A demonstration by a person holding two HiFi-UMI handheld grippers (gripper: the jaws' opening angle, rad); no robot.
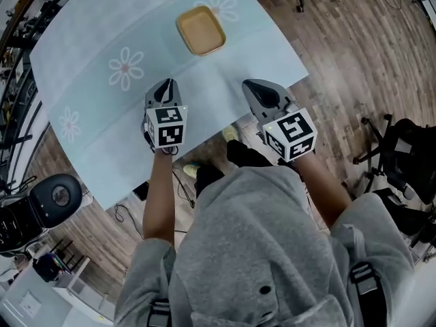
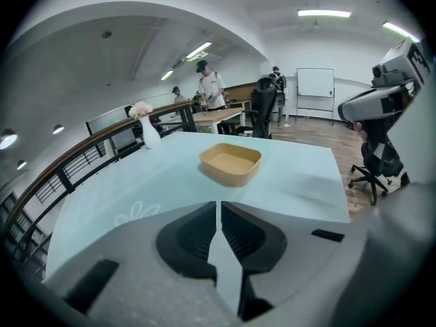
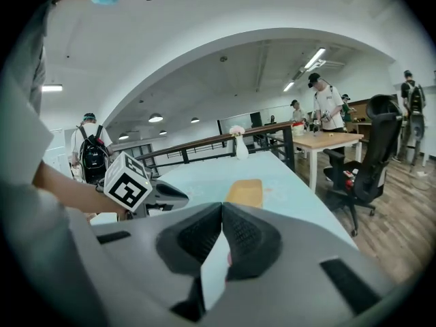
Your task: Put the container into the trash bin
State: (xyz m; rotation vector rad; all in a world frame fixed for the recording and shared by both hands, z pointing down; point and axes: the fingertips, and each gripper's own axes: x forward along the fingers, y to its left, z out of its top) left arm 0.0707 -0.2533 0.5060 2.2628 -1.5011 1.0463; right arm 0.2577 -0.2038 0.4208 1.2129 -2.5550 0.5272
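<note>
A shallow tan container (image 1: 201, 30) sits empty on the pale blue tablecloth (image 1: 88, 39), towards the far side. It shows ahead of the jaws in the left gripper view as the container (image 2: 230, 163) and, edge-on, in the right gripper view as the container (image 3: 245, 192). My left gripper (image 1: 165, 87) hovers over the near part of the table, shut, with nothing between its jaws. My right gripper (image 1: 255, 86) is beside it to the right, over the table's near edge, also shut and empty. Both tips are a short way short of the container. No trash bin shows.
A white vase with flowers (image 2: 146, 129) stands at the table's far corner by a railing (image 2: 75, 162). Office chairs stand on the wooden floor, one (image 1: 402, 155) to the right and a dark one (image 3: 371, 148) by a wooden desk (image 3: 334, 139). Several people stand in the background.
</note>
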